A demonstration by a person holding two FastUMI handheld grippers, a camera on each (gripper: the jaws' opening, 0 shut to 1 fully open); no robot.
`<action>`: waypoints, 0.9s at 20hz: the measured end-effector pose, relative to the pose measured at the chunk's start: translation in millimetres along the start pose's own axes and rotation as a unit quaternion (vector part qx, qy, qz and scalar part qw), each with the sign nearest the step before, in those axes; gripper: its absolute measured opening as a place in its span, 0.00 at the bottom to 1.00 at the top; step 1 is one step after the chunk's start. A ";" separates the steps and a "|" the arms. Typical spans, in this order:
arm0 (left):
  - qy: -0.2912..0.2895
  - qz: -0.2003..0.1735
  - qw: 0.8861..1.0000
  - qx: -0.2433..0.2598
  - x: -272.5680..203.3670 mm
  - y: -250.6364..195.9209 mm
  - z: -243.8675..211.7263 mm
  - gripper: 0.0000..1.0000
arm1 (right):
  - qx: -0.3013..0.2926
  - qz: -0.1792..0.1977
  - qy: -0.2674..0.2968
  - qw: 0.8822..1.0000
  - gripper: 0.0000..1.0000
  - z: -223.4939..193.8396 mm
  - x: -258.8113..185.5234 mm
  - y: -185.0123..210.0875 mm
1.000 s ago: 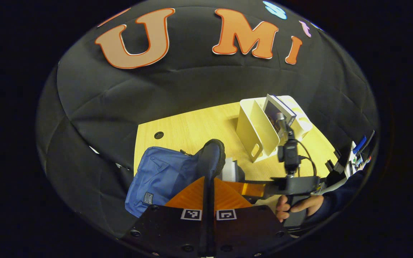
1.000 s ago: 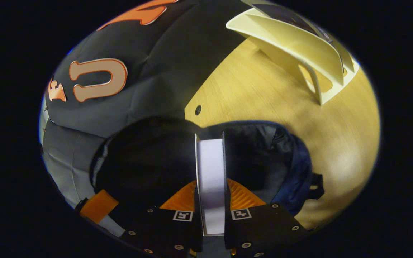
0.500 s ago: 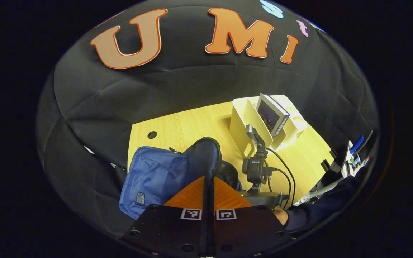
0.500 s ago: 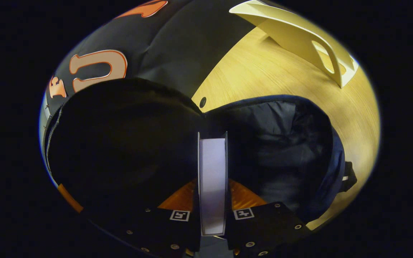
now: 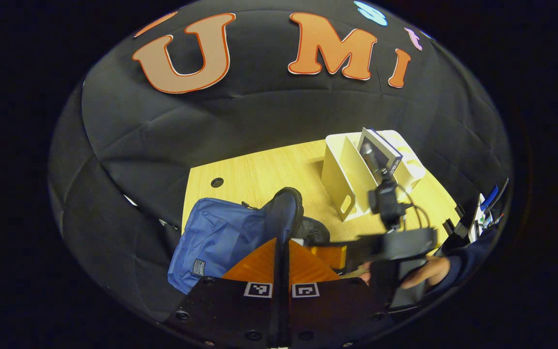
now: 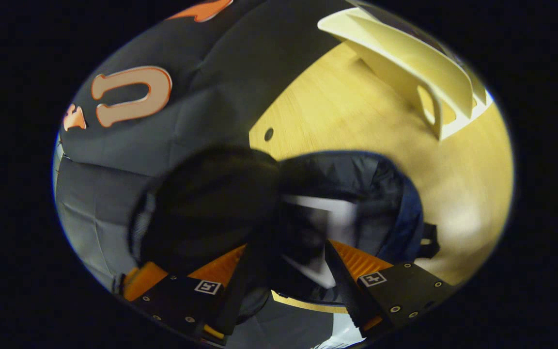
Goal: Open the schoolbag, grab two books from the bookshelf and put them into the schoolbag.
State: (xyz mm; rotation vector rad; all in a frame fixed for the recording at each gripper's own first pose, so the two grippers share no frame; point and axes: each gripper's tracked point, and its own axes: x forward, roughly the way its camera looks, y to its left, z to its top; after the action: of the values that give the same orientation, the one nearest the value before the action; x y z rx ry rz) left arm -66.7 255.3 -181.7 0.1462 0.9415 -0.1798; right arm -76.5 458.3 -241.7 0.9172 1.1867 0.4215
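The left hand-held gripper (image 5: 279, 252) is clenched on the flap of the blue schoolbag (image 5: 221, 237), holding it open on the bench (image 5: 259, 169). The right hand-held gripper (image 6: 284, 271) stands released above the book (image 6: 327, 218) inside. Next, it should probably fetch the second book (image 5: 380, 152) from the bookshelf (image 5: 351, 179).

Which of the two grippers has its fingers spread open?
The right gripper: its fingers stand apart over the schoolbag, while the left gripper is pinched on the bag's flap.

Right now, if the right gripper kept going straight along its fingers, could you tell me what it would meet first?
Probably the book lying inside the open schoolbag: the right gripper, open, points into the bag's mouth. Depth is blurred, so distance is unclear.
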 end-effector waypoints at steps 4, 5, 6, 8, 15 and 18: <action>0.003 0.013 1.000 -0.002 2.7 -3.6 -2.8 0.01 | -0.053 0.009 -0.072 0.996 0.88 59.5 -61.1 7.7; 0.005 0.014 1.000 -0.004 4.4 -5.9 -3.2 0.01 | -0.058 0.023 -0.085 0.994 0.88 73.0 -83.3 13.0; 0.006 0.016 1.000 -0.003 5.0 -7.9 -4.7 0.01 | -0.070 0.023 -0.106 0.992 0.88 88.8 -98.5 13.6; 0.008 0.021 1.000 -0.005 6.0 -11.7 -6.8 0.01 | -0.105 0.003 -0.150 0.983 0.88 121.1 -130.8 5.5; 0.021 0.038 0.999 -0.015 12.5 -25.8 -13.8 0.01 | -0.207 -0.046 -0.205 0.955 0.92 201.1 -220.4 5.3; 0.021 0.044 0.999 -0.021 12.4 -28.3 -16.2 0.01 | -0.246 -0.087 -0.223 0.939 0.93 231.9 -245.8 1.5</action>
State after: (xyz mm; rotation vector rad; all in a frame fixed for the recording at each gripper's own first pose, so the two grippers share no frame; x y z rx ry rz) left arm -78.5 229.9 -202.5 0.1526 0.9777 -0.0752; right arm 49.7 194.5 -72.3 0.4316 0.6886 0.3230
